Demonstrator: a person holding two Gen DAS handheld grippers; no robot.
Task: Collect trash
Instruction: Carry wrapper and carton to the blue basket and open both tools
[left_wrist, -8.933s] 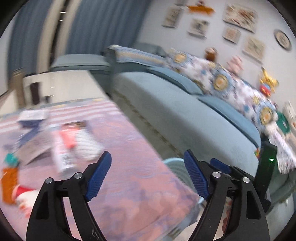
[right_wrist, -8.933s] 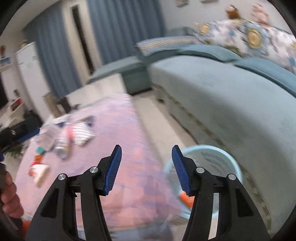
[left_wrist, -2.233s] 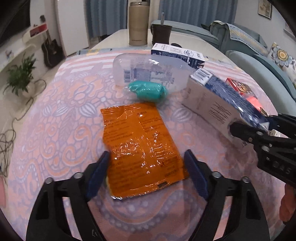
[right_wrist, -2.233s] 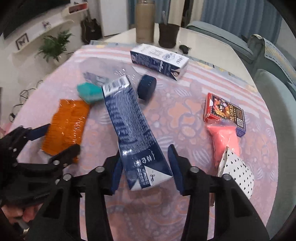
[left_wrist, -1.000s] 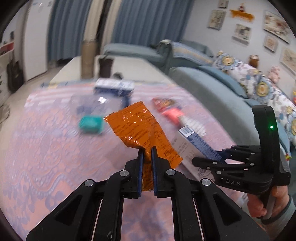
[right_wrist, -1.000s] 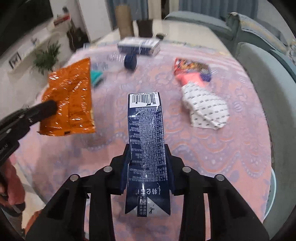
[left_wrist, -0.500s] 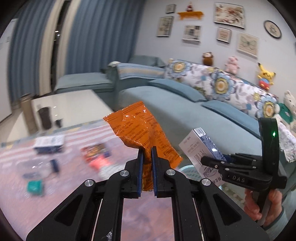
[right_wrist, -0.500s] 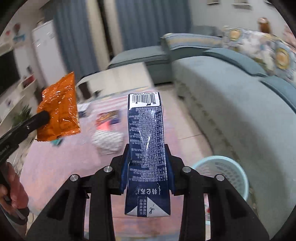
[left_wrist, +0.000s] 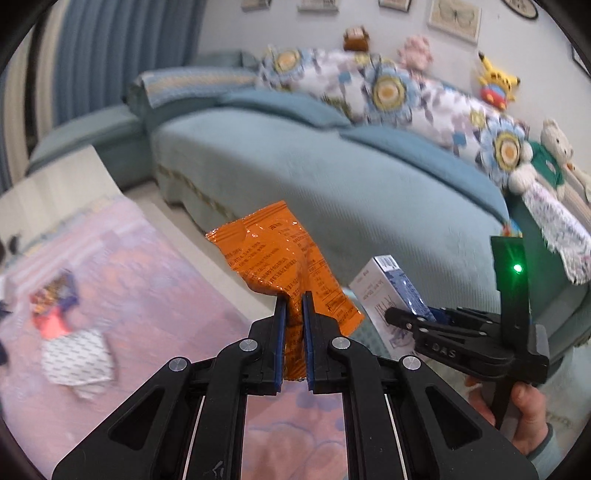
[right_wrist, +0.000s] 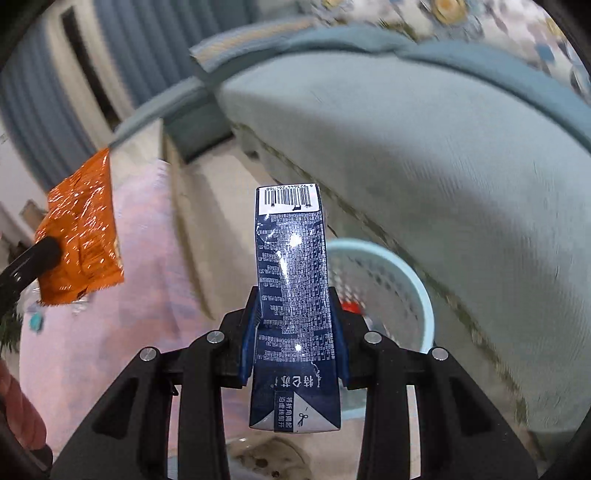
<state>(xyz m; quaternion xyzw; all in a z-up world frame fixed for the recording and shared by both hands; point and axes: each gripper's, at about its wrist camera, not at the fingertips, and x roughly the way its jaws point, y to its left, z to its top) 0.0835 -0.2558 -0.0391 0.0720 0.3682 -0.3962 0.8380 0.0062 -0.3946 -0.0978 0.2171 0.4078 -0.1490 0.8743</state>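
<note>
Black left gripper (left_wrist: 293, 306) with blue pads, silver screws; right gripper (right_wrist: 293, 325) alike, green light.

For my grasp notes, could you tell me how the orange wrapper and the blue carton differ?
The orange wrapper is thin, crinkled foil; the blue carton is a rigid box. The left gripper pinches the wrapper nearly shut; the right gripper spans the carton wider. Both are held aloft.

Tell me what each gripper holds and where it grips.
The left gripper pinches the orange wrapper at its lower end. The right gripper clamps the blue carton across its lower half.
</note>
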